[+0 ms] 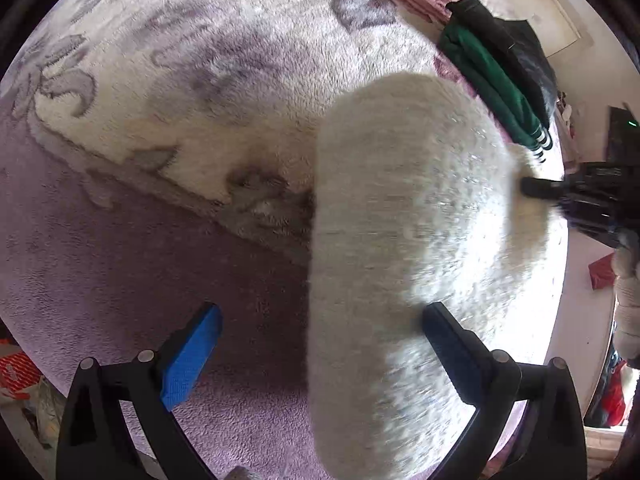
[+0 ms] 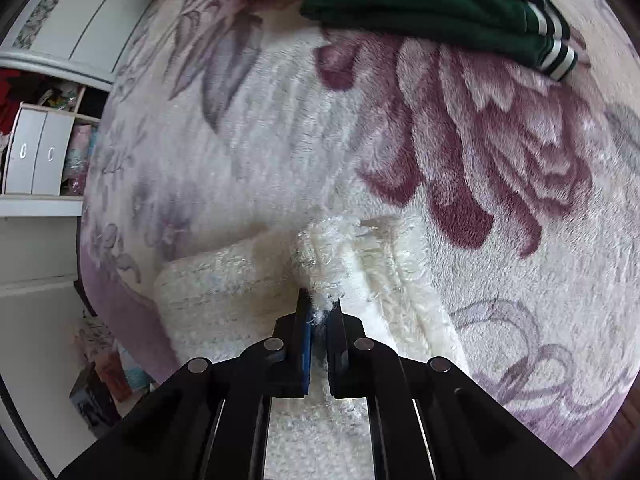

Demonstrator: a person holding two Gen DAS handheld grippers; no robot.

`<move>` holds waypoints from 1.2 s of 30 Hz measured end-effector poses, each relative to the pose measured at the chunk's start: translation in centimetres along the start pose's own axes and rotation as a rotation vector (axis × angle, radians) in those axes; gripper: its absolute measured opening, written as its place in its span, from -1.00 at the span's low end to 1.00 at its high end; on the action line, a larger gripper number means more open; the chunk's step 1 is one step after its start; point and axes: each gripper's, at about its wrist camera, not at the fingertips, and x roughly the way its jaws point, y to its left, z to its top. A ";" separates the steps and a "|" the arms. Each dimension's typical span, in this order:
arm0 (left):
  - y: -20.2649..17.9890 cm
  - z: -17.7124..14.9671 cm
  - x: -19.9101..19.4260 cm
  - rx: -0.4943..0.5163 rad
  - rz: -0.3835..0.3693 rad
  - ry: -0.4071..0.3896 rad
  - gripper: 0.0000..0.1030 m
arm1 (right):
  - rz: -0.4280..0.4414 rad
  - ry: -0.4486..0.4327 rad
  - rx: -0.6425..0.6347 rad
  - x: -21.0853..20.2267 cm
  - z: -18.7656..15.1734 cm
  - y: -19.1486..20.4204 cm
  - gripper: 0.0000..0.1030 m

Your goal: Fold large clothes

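A: Right wrist view: right gripper (image 2: pixel 320 304) is pinching a tuft of the white fleece garment (image 2: pixel 240 288), lying below the green folded clothes (image 2: pixel 440 12) on the floral blanket (image 2: pixel 520 200).
B: Left gripper (image 1: pixel 320 352) is gaping wide, straddling the fleece's near edge, gripping nothing. Risk: thin pinch slipping, fold collapsing.

Home bedroom, plush floral blanket (image 2: pixel 480 152) on bed, wardrobe shelves (image 2: pixel 44 152) stuffed with clothes

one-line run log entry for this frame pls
task: fold large clothes | left gripper: open over white fuzzy garment | right gripper: shut on garment edge | surface: floral blanket
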 end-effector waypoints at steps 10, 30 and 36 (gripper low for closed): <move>0.3 -1.2 0.4 -0.003 0.035 -0.009 1.00 | 0.153 0.136 -0.048 -2.0 -5.0 -2.1 0.47; -0.3 -4.8 -2.6 -0.099 0.032 -0.051 1.00 | 0.007 0.002 -0.013 -9.5 -13.2 -5.5 -0.77; -1.6 -2.8 -0.7 -0.084 0.020 -0.019 1.00 | -0.125 0.085 0.068 1.7 -8.8 -8.7 -0.77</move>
